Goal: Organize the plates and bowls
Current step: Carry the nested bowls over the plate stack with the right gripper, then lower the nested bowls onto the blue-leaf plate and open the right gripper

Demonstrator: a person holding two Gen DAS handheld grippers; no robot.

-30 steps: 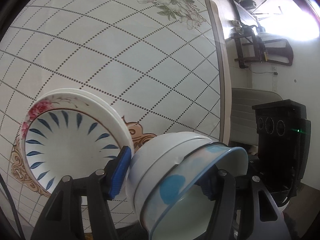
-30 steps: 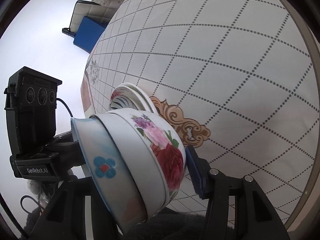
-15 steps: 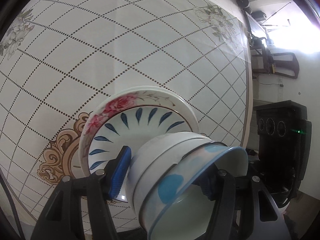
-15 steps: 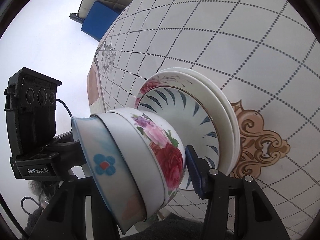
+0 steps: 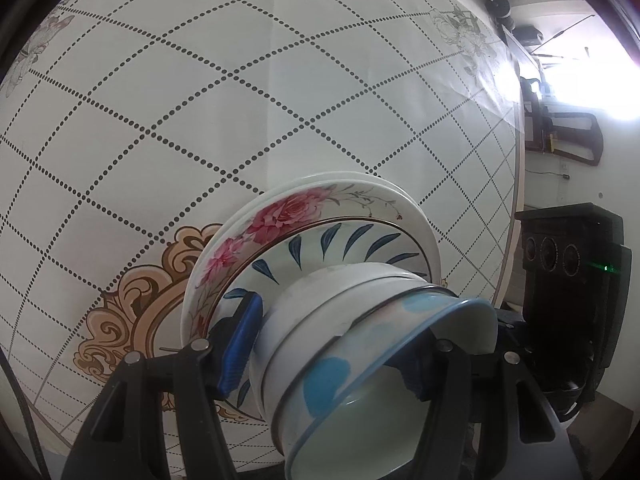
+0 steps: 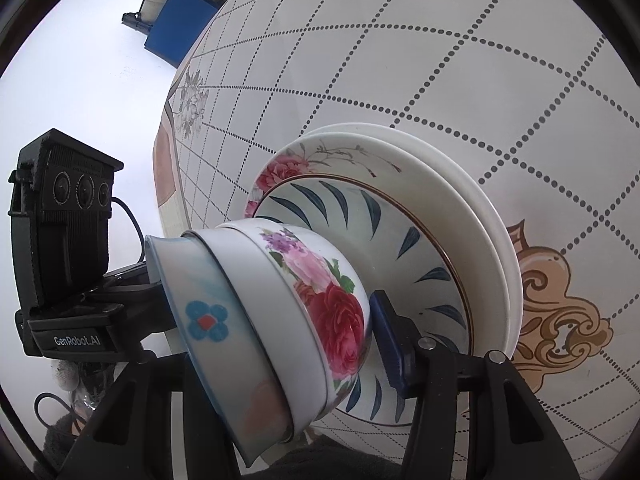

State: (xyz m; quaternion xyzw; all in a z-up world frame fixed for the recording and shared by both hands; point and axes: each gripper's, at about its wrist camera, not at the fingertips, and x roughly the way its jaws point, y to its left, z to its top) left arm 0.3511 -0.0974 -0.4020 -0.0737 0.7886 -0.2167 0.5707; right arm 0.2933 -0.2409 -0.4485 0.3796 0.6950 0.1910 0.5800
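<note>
Nested stack of ceramic bowls (image 5: pixel 360 344) (image 6: pixel 276 320), tipped on its side, sits between both grippers. 3 bowls can be counted: inner one w/ blue rim and blue flower spots, a plain white middle one, outer one w/ pink and red roses. Stack hangs just over a stack of round ceramic plates (image 5: pixel 320 216) (image 6: pixel 400 184) lying on the worktop (image 5: pixel 200 100) (image 6: pixel 440 40); contact between bowl base and top plate can't be told. Plates: top one w/ blue leaf strokes, next w/ pink roses on the rim, at least 1 plain white rim under; exact count unclear.

Left gripper (image 5: pixel 332 356) clamped on the bowl stack, blue pad against the outer bowl's base side, other finger inside the blue-rim bowl. Right gripper (image 6: pixel 276 344) likewise closed on the stack, blue pad pressed to the rose bowl, far finger hidden behind the bowls.

Worktop cover is white w/ dotted diamond grid, gold scroll ornament (image 5: pixel 132 320) (image 6: pixel 560 312) beside the plates, grey flower prints at the corners.

Only readable text: "GenRobot.AI" on the black camera unit (image 6: pixel 60 248) of the left gripper, seen in right wrist view.
</note>
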